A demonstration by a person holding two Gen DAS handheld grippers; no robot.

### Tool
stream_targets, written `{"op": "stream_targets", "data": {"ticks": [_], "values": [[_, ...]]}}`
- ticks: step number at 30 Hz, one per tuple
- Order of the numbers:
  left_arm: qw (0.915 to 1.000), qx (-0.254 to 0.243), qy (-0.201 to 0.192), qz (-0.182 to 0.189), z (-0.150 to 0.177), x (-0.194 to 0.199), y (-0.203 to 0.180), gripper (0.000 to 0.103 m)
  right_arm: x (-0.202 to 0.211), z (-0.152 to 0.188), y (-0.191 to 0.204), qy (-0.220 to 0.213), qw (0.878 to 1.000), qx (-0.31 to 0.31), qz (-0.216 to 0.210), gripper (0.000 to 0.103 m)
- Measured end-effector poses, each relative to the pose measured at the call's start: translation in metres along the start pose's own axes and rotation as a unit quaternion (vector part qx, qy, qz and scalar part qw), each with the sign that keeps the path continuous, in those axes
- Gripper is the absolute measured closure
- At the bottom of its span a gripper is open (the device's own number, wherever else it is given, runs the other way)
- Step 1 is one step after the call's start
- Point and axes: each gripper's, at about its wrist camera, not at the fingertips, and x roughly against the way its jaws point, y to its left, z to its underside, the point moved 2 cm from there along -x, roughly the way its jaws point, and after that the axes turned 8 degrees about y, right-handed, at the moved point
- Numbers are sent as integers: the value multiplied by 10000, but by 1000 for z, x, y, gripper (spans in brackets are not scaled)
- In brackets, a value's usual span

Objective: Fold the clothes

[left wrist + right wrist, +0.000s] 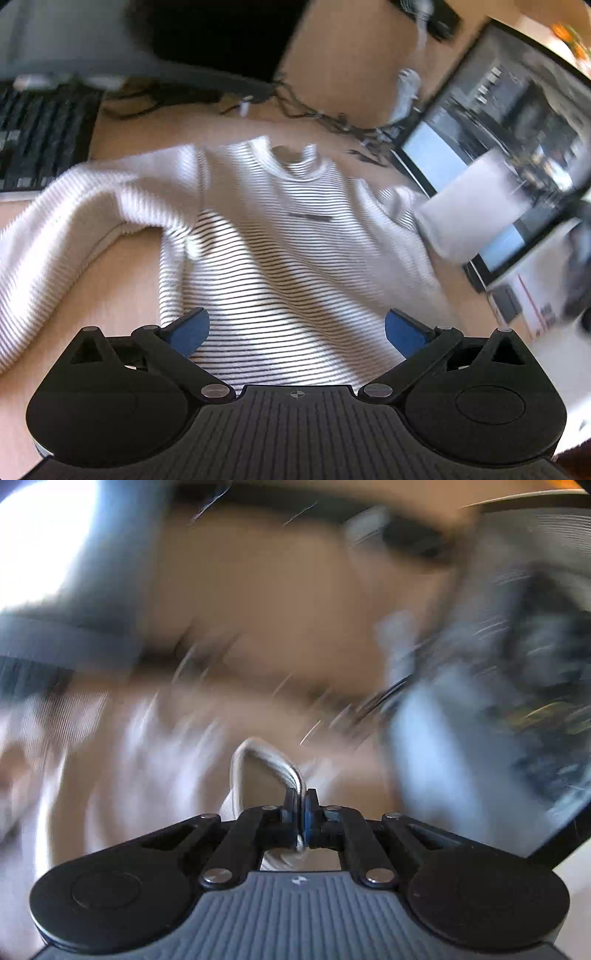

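Striped shirt (280, 236) between keyboard (40, 140) and monitor (509, 155) (cables (325, 118) behind).

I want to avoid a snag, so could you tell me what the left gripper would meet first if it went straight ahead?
Probably the striped shirt: the open left gripper points at its body, spread on the table. Depth is unclear.

Ahead of our left fingers, to their left, we see a black keyboard (33, 140); tangled dark cables (325, 118) straight ahead; a tilted black-framed monitor (509, 155) rightward.
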Motion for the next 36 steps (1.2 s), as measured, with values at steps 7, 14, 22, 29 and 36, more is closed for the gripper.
{"op": "stream_targets", "data": {"ticks": [7, 14, 22, 29, 36], "values": [[9991, 410, -24, 117, 0, -7, 10, 0, 34, -84, -13, -1009, 9940, -242, -354, 100], [9981, 600, -166, -7, 11, 7, 21, 0, -8, -105, 70, -919, 9900, 387, -999, 100], [9924, 1154, -272, -329, 32, 30, 52, 0, -42, -102, 144, -728, 9831, 670, -1538, 100], [9828, 1663, -513, -618, 46, 56, 80, 0, -46, -86, 154, -644, 9802, 505, -1802, 99], [9654, 2215, -1024, -921, 54, 89, 110, 0, -44, -64, 129, -551, 9814, 216, -1825, 84]]}}
